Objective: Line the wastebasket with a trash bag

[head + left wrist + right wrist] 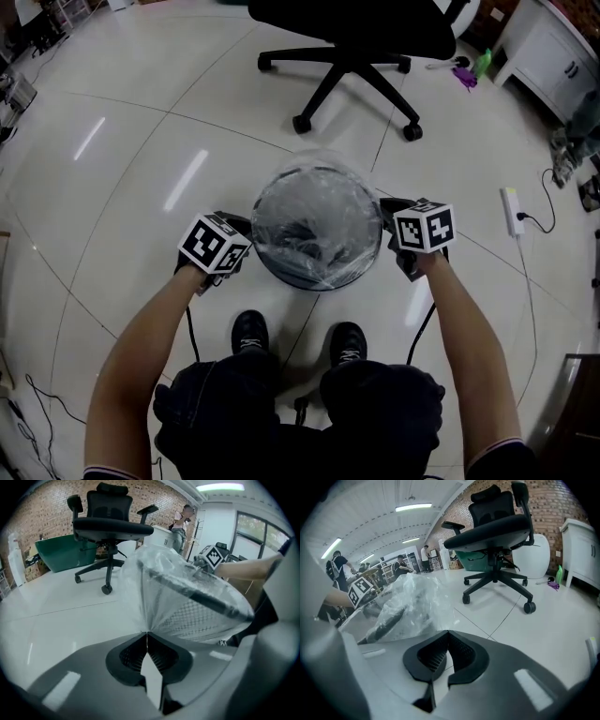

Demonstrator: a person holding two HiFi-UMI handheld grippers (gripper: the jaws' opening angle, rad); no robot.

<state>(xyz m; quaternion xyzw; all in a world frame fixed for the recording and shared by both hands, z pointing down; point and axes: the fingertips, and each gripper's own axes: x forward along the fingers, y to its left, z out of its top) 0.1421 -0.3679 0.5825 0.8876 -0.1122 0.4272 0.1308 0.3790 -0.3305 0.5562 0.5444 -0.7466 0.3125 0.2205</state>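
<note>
A round black mesh wastebasket (pixel 317 277) stands on the floor in front of my feet, with a clear trash bag (pixel 314 211) draped over its mouth. My left gripper (pixel 242 226) is at the basket's left rim; in the left gripper view its jaws (pixel 147 633) are shut on a pinch of the bag film (pixel 187 597), which stretches taut over the dark rim (pixel 201 597). My right gripper (pixel 389 209) is at the right rim. Its jaws (pixel 447 631) are shut too, with crumpled bag film (pixel 417 602) running in to their tips.
A black office chair (pixel 352 37) stands just beyond the basket. A power strip (pixel 513 211) with its cable lies on the floor to the right, near a white cabinet (pixel 553 47). My shoes (pixel 250 333) are close behind the basket. A green bin (pixel 63 552) sits by the brick wall.
</note>
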